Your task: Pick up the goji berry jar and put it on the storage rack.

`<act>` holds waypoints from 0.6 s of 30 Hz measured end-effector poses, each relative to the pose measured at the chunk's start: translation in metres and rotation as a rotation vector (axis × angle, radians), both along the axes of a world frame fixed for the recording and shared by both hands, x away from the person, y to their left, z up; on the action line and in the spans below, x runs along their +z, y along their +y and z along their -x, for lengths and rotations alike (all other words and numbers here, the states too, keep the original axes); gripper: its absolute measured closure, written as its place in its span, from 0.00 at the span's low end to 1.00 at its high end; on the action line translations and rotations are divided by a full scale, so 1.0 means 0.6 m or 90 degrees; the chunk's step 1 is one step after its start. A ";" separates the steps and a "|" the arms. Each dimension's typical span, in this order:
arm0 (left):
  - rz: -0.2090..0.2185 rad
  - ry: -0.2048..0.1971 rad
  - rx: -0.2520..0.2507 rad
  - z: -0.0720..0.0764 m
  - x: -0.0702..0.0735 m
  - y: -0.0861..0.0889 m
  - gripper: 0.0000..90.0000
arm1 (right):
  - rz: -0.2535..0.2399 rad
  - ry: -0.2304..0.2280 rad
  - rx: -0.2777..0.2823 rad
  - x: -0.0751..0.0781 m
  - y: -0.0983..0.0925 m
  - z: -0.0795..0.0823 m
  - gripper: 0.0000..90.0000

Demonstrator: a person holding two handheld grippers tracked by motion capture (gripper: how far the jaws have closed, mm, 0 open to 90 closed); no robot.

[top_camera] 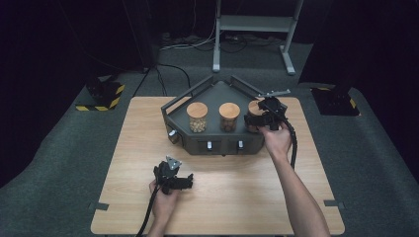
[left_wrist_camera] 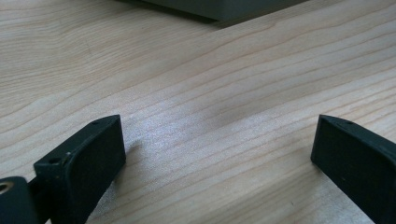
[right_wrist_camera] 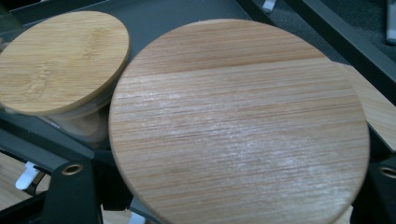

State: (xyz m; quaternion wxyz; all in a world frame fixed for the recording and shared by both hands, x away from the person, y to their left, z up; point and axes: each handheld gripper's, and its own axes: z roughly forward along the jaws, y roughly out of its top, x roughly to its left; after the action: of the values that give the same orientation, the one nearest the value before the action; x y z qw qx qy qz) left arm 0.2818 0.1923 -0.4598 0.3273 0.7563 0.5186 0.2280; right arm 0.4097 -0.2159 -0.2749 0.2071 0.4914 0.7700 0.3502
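Light wood bench [top_camera: 222, 197] with rounded corners, sitting on grey carpet [top_camera: 59, 163] in a pretty dark room. Nearest the person, the left gripper [top_camera: 172, 178] rests low on the bench, jaws spread wide with just bare wood grain between them in the left gripper view [left_wrist_camera: 219, 140]. Loads of open bench around it, on the left side and along the near edge.

Further back there's a dark grey tray [top_camera: 217, 140] with angled sides and a rail round the top, sitting at the far middle of the bench, its back corner poking past the far edge. Three jars in it, in a row, each with a round wooden lid: left jar [top_camera: 197, 117], middle jar [top_camera: 229, 116], and the right jar [top_camera: 254, 114]. The right gripper [top_camera: 262, 118] is on that right jar, jaws pinching it from both sides just under the lid [right_wrist_camera: 240, 123]. The middle jar's lid [right_wrist_camera: 60, 60] is just beside it, tight gap there.

Behind the bench: two black floor blocks with yellow-black hazard tape, left one [top_camera: 101, 95], right one [top_camera: 336, 98], a metal stand [top_camera: 254, 24], cables on the floor [top_camera: 197, 44].
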 end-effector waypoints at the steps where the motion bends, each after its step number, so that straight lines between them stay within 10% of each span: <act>1: 0.000 0.000 0.000 0.000 0.000 0.000 0.03 | -0.001 0.001 -0.001 -0.001 0.000 -0.001 0.28; 18: 0.001 0.000 0.001 0.000 0.000 0.000 0.03 | 0.000 0.019 -0.026 -0.015 0.013 -0.018 0.28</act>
State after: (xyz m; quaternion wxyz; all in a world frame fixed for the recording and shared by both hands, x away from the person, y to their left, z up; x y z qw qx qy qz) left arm 0.2817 0.1922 -0.4600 0.3278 0.7557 0.5190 0.2281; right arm 0.4205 -0.2082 -0.2839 0.2030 0.5118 0.7630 0.3386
